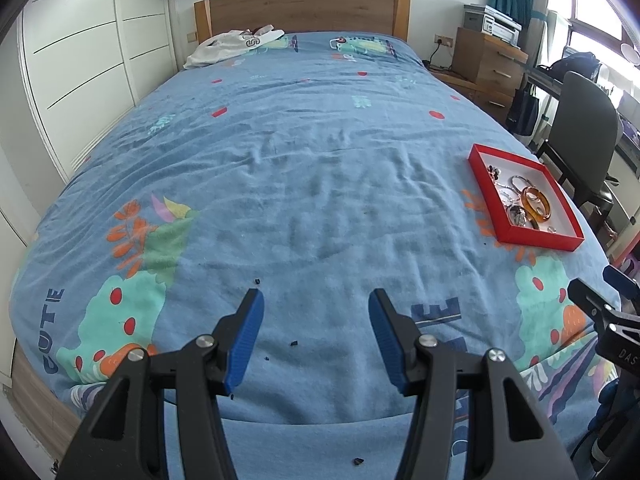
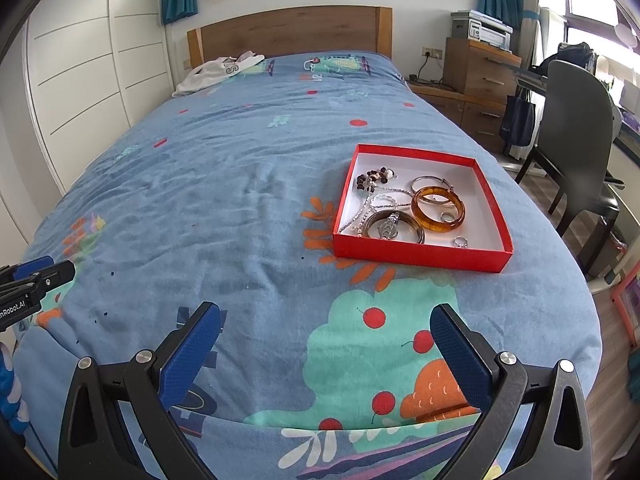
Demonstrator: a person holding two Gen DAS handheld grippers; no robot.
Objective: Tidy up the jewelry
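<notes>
A red shallow box [image 2: 420,258] [image 1: 484,196] with a white inside lies on the blue bedspread [image 2: 240,208] [image 1: 304,184], towards the bed's right side. Inside it are an amber bangle [image 2: 438,209] [image 1: 536,204], a dark bangle [image 2: 396,228], a silver bangle [image 2: 430,181], a brown bead string [image 2: 374,178], chains and small rings [image 2: 460,242]. My right gripper [image 2: 326,314] hovers open and empty over the bedspread, short of the box. My left gripper [image 1: 316,298] stands open and empty further left, away from the box.
A white garment [image 2: 218,70] lies by the wooden headboard [image 2: 288,32]. White wardrobe doors [image 1: 76,72] line the left side. To the right stand a wooden drawer unit [image 2: 480,76] and a dark chair [image 2: 576,136]. Small dark specks [image 1: 294,343] dot the cover.
</notes>
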